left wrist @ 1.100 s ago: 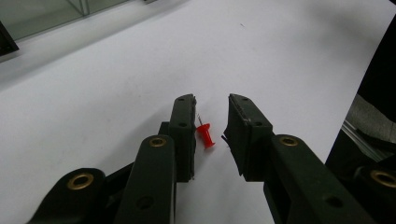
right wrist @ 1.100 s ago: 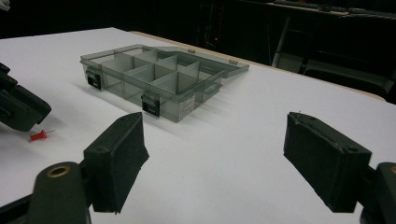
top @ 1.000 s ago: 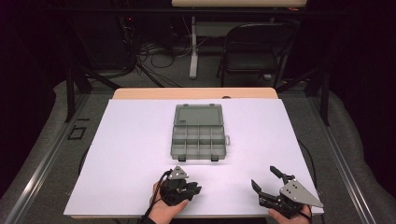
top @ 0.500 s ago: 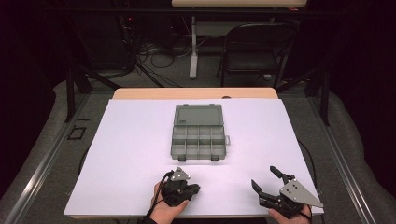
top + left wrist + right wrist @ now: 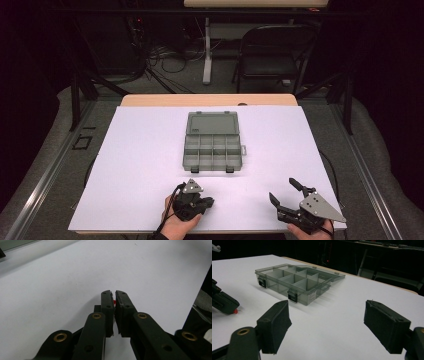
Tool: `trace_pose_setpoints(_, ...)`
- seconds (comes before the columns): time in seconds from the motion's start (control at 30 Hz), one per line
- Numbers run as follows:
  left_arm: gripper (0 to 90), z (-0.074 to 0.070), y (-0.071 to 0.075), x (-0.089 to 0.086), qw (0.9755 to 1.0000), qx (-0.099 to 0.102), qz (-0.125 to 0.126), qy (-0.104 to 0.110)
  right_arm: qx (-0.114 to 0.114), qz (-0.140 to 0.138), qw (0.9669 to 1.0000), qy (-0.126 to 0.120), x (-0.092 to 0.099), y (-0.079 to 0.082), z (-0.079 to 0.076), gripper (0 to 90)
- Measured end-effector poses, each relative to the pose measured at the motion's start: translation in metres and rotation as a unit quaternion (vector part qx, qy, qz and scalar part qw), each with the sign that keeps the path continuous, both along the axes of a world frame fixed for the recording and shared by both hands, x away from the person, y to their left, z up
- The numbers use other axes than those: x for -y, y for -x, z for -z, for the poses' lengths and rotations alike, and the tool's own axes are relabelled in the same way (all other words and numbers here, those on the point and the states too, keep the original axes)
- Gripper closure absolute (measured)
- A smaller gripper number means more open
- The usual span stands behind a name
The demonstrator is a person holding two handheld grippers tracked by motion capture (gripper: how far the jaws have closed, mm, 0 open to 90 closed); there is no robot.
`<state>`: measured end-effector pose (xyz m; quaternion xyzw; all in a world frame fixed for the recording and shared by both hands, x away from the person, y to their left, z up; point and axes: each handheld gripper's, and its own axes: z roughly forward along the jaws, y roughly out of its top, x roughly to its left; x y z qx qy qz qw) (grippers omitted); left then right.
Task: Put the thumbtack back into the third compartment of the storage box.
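Pinching a small red object [image 5: 114, 301] between its closed black jaws, our left gripper [image 5: 204, 202] rests low on the white table [image 5: 140, 165]. Our right gripper [image 5: 285, 192] gapes wide, holding nothing. Beyond both sits an open grey plastic compartment box [image 5: 212, 142].

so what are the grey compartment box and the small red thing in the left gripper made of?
Grey compartment box: looks like smoky translucent plastic, since the dividers show through its glossy walls, with black latches. Small red thing, pinched in the shut left gripper: too little shows to tell, possibly plastic. It sits on a matte white table sheet.
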<state>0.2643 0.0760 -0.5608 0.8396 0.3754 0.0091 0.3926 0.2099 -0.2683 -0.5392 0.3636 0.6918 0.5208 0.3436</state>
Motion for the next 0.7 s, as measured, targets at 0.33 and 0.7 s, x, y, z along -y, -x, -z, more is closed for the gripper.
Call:
trace_pose_setpoints(0.33,85.9,-0.010,-0.008,-0.002,0.9999,0.010,-0.006,0.013,-0.001,0.000,1.0000,-0.001,0.000,0.000,0.000,20.2)
trace_pose_setpoints(0.7,85.9,-0.045,-0.048,0.002,0.9988,0.036,-0.017,0.028,-0.007,0.005,0.9999,-0.006,0.003,-0.002,0.003,20.2)
